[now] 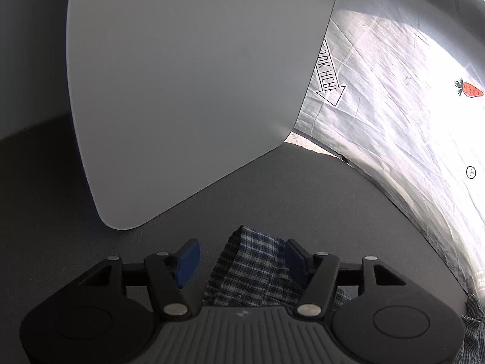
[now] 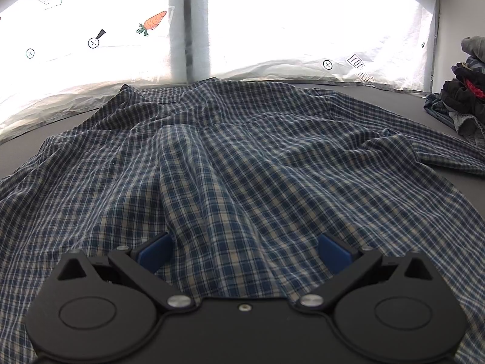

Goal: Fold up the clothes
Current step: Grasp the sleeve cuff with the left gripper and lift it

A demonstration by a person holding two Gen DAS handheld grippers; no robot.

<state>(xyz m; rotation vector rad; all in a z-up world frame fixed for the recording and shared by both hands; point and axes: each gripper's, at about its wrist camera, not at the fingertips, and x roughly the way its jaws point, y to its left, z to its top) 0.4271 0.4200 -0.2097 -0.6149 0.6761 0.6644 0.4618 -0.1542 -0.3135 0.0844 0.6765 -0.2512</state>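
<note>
- Left gripper (image 1: 241,261): jaws spread apart, a bunched corner of the plaid shirt (image 1: 251,270) lying between the blue pads but not pinched; the right-hand pad looks to brush the cloth, the other is clear. Reads as let go so the corner rests on the desk (image 1: 303,194).
- Right gripper (image 2: 244,253): jaws wide, nothing clamped; hovers low over the shirt's near edge, a raised ridge of cloth running up between the pads.
- Shirt lies spread across the grey desk, wrinkled, collar end far side, one sleeve (image 2: 424,148) out to the right; probably laid flat before folding.
- White board (image 1: 188,91) stands on the desk beyond the left gripper.
- Clothes pile (image 2: 466,91) at far right, likely waiting.
- Crinkled white sheet (image 1: 394,115) with carrot sticker (image 1: 469,88) behind.
</note>
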